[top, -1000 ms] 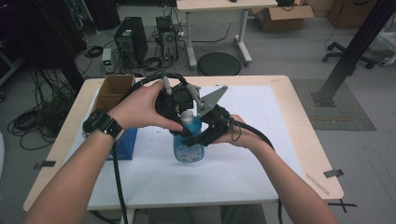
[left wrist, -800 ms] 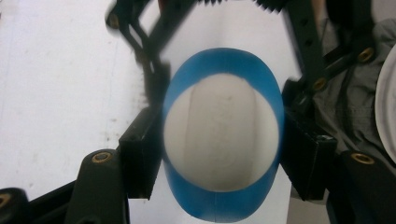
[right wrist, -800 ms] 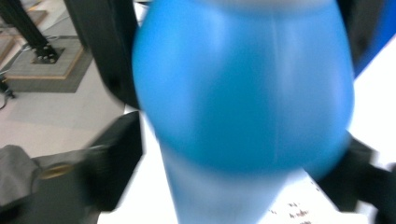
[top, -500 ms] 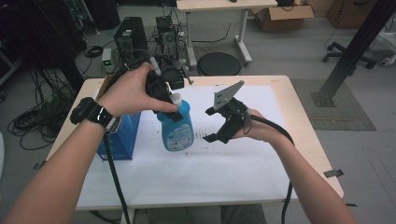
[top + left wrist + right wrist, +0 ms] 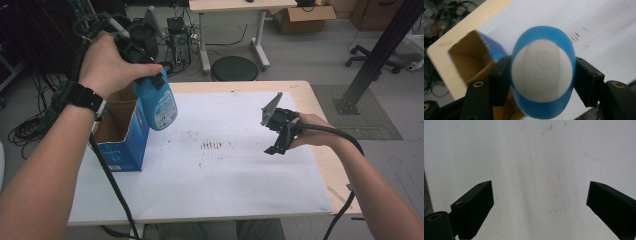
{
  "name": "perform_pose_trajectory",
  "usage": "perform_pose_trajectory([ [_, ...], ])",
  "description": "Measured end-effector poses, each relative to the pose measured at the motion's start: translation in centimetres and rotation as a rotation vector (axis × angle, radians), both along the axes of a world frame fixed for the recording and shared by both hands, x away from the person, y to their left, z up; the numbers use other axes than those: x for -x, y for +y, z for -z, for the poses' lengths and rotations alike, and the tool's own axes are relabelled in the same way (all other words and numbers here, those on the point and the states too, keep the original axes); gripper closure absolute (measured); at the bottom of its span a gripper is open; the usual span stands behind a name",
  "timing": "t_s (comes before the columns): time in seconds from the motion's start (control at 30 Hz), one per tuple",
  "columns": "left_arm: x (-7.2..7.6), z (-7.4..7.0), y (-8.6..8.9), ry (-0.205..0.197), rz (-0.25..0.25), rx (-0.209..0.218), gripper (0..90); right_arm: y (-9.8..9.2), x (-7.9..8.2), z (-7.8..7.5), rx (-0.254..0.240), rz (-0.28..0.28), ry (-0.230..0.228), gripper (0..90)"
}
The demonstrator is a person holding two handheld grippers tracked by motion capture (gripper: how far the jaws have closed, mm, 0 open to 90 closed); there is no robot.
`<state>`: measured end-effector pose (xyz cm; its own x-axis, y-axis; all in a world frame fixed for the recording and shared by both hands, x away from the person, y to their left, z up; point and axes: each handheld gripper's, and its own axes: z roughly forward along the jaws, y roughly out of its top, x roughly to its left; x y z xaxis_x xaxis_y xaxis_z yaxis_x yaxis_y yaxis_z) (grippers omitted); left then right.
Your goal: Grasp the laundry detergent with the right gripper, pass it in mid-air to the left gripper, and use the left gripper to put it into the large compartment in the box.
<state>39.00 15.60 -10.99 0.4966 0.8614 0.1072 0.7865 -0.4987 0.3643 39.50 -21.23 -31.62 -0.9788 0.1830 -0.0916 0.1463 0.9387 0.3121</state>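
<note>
Left tongs (image 5: 541,82) clamping blue bottle (image 5: 157,102); right tongs (image 5: 540,207) agape, bare

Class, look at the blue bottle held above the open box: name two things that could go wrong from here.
1. The left gripper pinches the bottle only at its rounded white cap; it might slip or swing.
2. The bottle hangs tilted over the box edge; lowered so, it may catch the rim and tip the box.

Smooth, slightly glossy blue plastic on the bottle (image 5: 159,102), upper left of the high view, white cap matt. Rough brown cardboard inside the box (image 5: 119,131), printed blue outside. Matt white paper sheet (image 5: 225,170), speckled, over pale wood table (image 5: 320,107). Matt black jaws.
</note>
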Motion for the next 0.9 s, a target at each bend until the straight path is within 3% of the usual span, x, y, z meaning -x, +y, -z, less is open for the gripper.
perform_pose_trajectory([
  [0.03,0.0,0.0,0.0,0.0,0.0,0.0,38.3,0.0,0.0,0.0,0.0,0.0,0.0,7.2],
  [0.1,-0.3,-0.7,1.4,0.0,-0.085,-0.006,38.3,-1.3,-0.2,0.4,0.064,0.016,0.001,7.3],
  [0.13,-0.3,-0.7,1.4,0.0,-0.085,-0.006,38.2,-1.3,-0.2,0.4,0.064,0.016,0.001,7.3],
  [0.2,-0.4,-1.2,2.9,0.001,-0.167,-0.002,38.3,-2.6,-0.4,0.7,0.132,0.032,-0.012,7.2],
  [0.23,-0.4,-1.2,2.9,0.001,-0.167,-0.002,38.3,-2.6,-0.4,0.7,0.132,0.032,-0.012,7.2],
  [0.3,-0.5,-1.4,3.8,-0.002,-0.214,0.004,38.3,-3.2,-0.4,0.7,0.152,0.049,-0.015,7.2],
  [0.53,-0.7,-1.9,7.2,-0.015,-0.358,0.025,38.3,-4.8,-0.3,-0.3,0.17,0.069,-0.024,7.6],
  [0.9,-1.0,-0.8,9.9,0.0,-0.474,0.022,38.4,-6.0,-0.2,-0.6,0.17,0.089,-0.029,7.9],
])
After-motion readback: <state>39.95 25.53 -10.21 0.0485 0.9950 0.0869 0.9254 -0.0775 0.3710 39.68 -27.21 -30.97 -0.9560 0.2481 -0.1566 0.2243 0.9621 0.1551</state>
